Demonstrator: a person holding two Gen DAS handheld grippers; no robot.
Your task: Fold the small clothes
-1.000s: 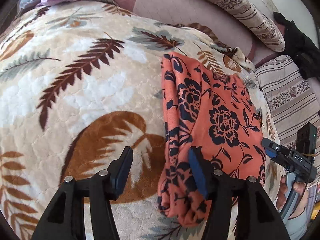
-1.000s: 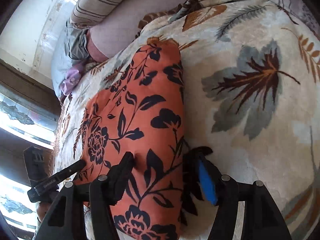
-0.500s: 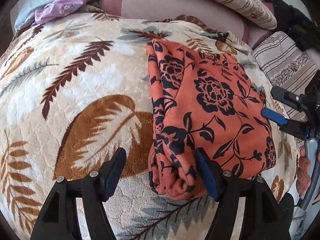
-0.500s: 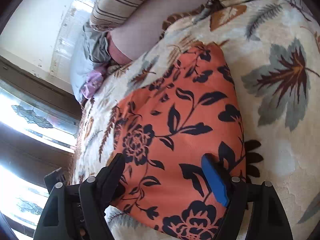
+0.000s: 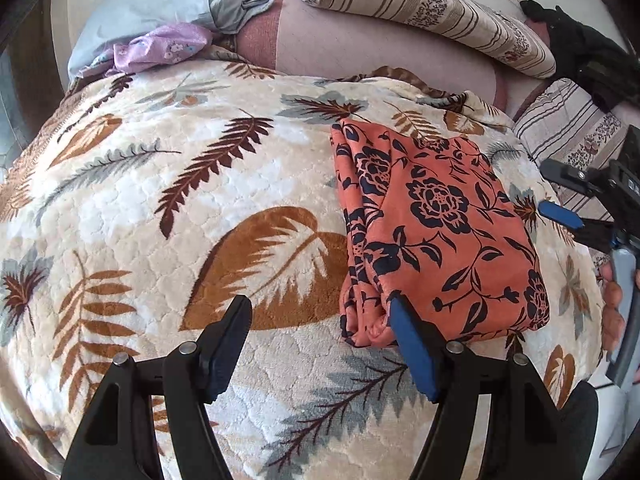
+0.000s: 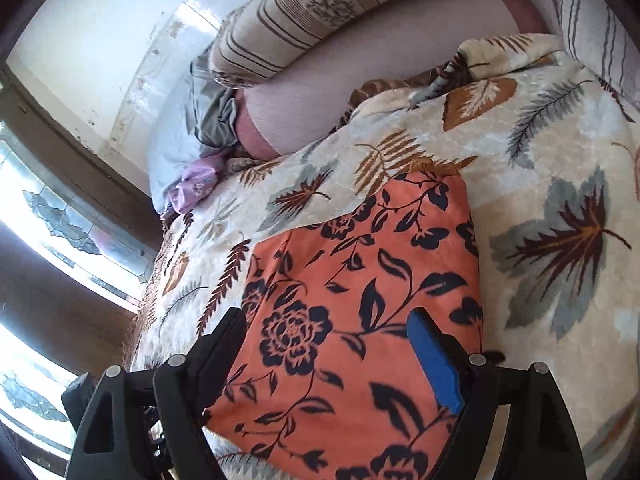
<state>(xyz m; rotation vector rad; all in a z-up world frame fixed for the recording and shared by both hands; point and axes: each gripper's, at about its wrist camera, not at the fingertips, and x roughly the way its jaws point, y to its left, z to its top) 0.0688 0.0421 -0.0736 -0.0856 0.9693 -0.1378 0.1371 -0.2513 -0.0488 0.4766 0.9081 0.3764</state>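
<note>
**Both tools back off the folded cloth**

The orange floral garment (image 5: 436, 232) lies folded in a compact rectangle on the leaf-patterned blanket (image 5: 160, 208) of the bed, its bunched edge toward the left tool (image 5: 320, 344). A second ago that tool's blue-padded finger pressed into the fabric; now the tool has pulled back and stands wide apart, gripping nothing, one fingertip just at the garment's near corner. The right tool (image 6: 332, 344) has also lifted away since then: its fingers are spread above the cloth, holding nothing, where earlier they straddled its edge. Striped pillows (image 5: 424, 12) and a purple cloth (image 5: 160, 46) lie beyond.
</note>
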